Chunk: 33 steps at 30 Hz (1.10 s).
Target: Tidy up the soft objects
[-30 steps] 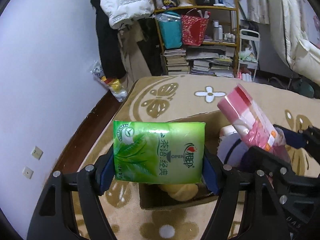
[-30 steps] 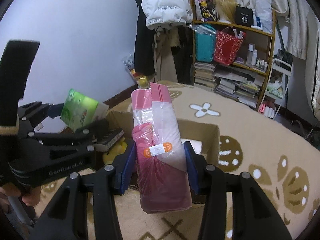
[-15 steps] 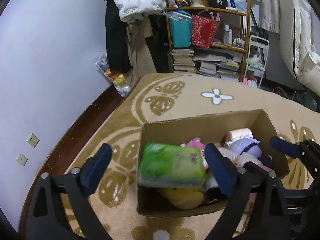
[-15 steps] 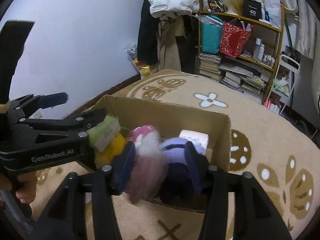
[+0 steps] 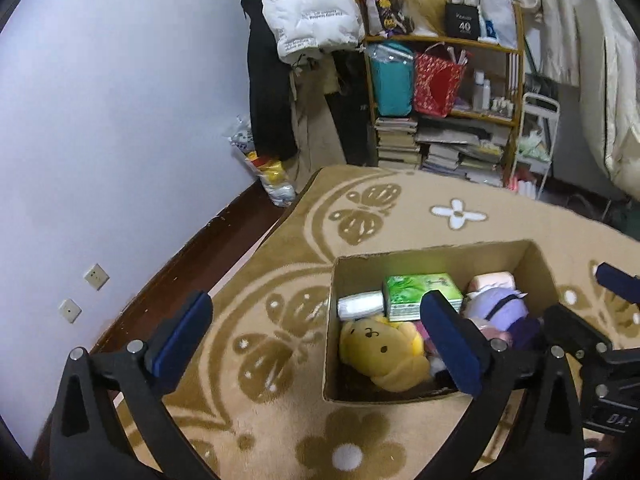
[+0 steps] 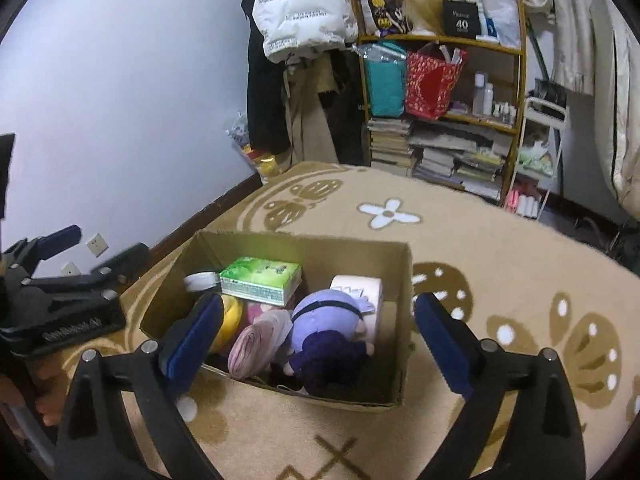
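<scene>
Several soft toys [image 6: 328,332], green tissue pack [image 6: 262,280], boxed

Black angular left gripper [image 5: 316,338] with blue pads, silver screws, white lettering; right gripper [image 6: 318,332] alike

An open cardboard box [image 6: 404,280] on the carpet holds the soft things. A green tissue pack [image 6: 262,280] lies flat toward its far side, atop a white roll [image 6: 200,281] and a yellow plush [image 5: 382,350]. Beside them lie a pink rolled bag pack [image 6: 258,342], a purple plush doll [image 6: 328,330] and a toilet roll [image 6: 360,286].
</scene>
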Motion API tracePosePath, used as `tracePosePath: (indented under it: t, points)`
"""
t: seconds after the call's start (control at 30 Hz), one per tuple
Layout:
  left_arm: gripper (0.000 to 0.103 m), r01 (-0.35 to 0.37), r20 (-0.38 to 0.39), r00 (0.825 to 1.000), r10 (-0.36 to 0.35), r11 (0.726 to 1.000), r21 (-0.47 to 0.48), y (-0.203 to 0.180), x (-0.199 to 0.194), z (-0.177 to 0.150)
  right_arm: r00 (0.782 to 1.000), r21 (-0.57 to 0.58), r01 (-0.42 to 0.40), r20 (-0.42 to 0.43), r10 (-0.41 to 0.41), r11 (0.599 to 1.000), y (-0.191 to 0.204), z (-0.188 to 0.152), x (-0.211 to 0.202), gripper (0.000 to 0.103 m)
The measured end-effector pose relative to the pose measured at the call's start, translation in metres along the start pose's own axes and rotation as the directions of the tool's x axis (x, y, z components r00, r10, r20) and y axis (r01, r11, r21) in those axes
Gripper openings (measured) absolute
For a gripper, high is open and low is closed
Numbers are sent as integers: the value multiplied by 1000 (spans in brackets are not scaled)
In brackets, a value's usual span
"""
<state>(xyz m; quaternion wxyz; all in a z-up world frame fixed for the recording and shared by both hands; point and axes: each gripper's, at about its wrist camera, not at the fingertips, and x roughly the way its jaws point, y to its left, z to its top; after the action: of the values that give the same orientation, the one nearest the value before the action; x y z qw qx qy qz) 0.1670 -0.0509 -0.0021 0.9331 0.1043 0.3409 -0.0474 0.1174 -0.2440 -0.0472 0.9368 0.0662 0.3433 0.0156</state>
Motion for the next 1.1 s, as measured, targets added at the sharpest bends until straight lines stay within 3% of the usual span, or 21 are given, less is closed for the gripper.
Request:
tracePosePath:
  t: [0.33, 0.6, 0.83, 1.1]
  points:
    - [103, -13, 38, 999, 14, 999, -32, 22, -48, 0, 999, -20, 28, 36, -27, 999, 20, 5, -47, 101]
    - [103, -44, 123, 991, 45, 999, -7, 31, -101, -2, 997, -26, 38, 71, -36, 999, 29, -7, -90, 103]
    - [103, -50, 131, 990, 48, 999, 9, 34, -135, -24, 996, -10, 31, 83, -30, 999, 37, -24, -117, 103]
    - [103, 32, 111, 993, -27, 998, -48, 45, -147, -63, 994, -46, 65, 94, -61, 997, 47, -54, -139, 103]
